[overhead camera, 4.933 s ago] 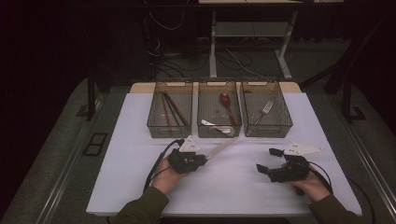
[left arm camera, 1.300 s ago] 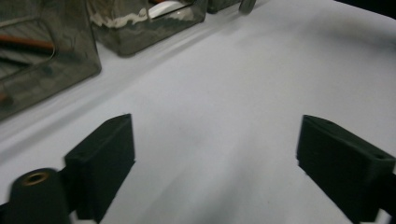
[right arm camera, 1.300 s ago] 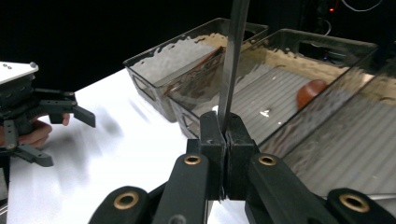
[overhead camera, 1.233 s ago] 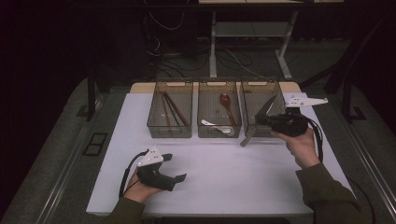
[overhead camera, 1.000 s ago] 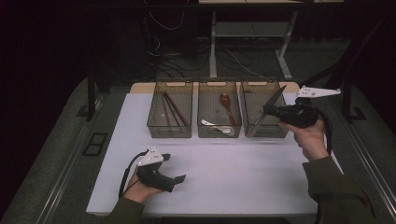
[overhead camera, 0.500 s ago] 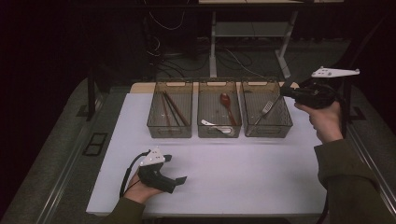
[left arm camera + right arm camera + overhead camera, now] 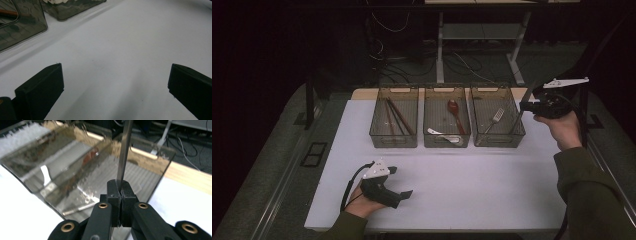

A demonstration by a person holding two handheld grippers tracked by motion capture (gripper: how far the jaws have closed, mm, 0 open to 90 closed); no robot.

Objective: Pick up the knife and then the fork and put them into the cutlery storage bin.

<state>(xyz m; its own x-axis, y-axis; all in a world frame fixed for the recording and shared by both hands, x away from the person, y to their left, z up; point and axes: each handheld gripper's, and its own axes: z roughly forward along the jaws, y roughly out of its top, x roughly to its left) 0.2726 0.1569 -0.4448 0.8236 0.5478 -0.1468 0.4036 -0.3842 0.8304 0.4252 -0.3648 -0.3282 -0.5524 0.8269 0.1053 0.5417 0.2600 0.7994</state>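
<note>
Currently, a white table (image 7: 492, 190) is seen with three smoky clear bins set in a row at its far side. Brown chopsticks (image 7: 396, 116) are held by the left bin (image 7: 394, 139), a red spoon (image 7: 455, 113) and a white spoon (image 7: 443, 136) by the middle bin (image 7: 446, 140), and a metal fork (image 7: 493, 122) by the right bin (image 7: 498, 136). The right gripper (image 7: 119, 192) is raised at the right edge of the right bin, its jaws pressed together on a thin metal utensil (image 7: 124, 152) that stands up over the bin; which kind of utensil cannot be told. The left gripper (image 7: 398, 184) is rested on the near left of the table, well apart from the bins, its jaws spread wide over bare tabletop.
</note>
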